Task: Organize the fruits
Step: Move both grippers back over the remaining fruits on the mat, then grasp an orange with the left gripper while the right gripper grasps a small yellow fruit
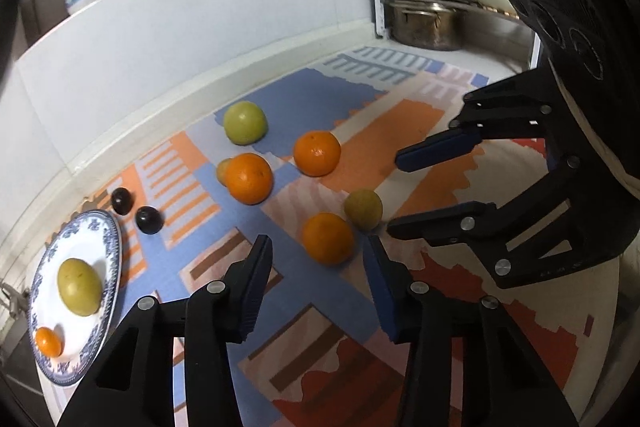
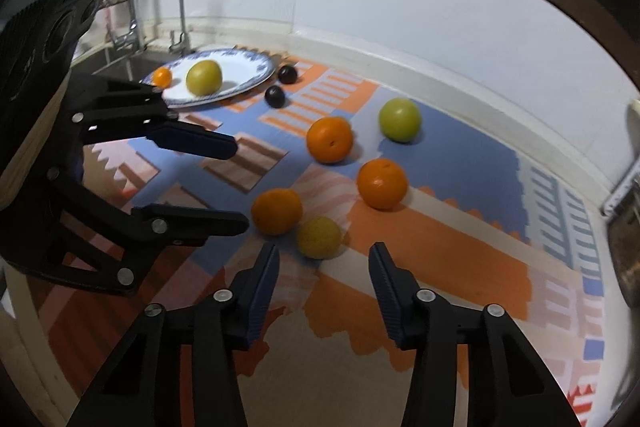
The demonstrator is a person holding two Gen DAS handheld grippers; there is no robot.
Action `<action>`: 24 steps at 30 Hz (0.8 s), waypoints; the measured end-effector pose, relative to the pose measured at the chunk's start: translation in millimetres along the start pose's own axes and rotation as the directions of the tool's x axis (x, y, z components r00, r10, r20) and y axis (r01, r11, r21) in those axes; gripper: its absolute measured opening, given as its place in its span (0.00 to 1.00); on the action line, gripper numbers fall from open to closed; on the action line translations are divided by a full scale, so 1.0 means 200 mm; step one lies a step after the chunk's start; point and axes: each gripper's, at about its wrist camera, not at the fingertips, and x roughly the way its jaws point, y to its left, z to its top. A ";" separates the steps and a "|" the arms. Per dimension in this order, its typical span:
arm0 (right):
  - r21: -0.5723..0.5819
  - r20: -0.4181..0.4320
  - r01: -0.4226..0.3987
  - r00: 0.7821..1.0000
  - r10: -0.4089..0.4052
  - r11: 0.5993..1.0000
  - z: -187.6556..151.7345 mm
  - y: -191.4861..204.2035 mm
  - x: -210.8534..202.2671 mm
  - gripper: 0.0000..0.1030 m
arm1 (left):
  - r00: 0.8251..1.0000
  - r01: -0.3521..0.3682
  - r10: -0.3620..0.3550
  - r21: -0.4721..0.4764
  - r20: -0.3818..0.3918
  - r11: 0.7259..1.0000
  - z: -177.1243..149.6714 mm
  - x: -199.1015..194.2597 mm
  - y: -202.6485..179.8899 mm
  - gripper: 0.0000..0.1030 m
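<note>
Both grippers hang wide open, holding nothing. Just ahead of the left gripper (image 1: 318,247) lies an orange (image 1: 327,237); a yellow fruit (image 2: 319,237) lies before the right gripper (image 2: 324,253). Bare mat (image 2: 440,251) opens rightward; the plate (image 1: 110,247) sits far left.

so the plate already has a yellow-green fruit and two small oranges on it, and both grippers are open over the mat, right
Not quite: the plate holds the yellow-green fruit and only one small orange, as the right wrist view shows. The left gripper and right gripper are indeed open over the mat.
</note>
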 end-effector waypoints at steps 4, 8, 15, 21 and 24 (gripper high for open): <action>-0.032 -0.013 -0.025 1.000 0.024 0.999 0.00 -0.01 0.06 0.43 | 0.999 0.027 -0.026 0.020 -0.028 0.999 0.00 0.05 0.00 0.43; -0.066 -0.024 -0.045 0.999 0.043 0.997 0.01 -0.01 0.11 0.40 | 0.998 0.037 -0.035 0.046 -0.045 0.998 0.00 0.09 -0.01 0.43; -0.078 -0.034 -0.090 0.996 0.087 0.993 0.03 -0.04 0.18 0.34 | 0.997 0.054 -0.051 0.049 -0.056 0.997 0.02 0.14 0.00 0.43; -0.029 -0.031 -0.094 0.995 0.093 0.995 0.02 -0.08 0.19 0.30 | 0.996 0.066 -0.065 0.029 -0.058 0.997 0.04 0.17 0.01 0.42; 0.020 -0.024 -0.075 0.997 0.076 0.997 0.01 -0.11 0.16 0.30 | 0.995 0.076 -0.076 0.000 -0.070 0.997 0.05 0.19 0.01 0.34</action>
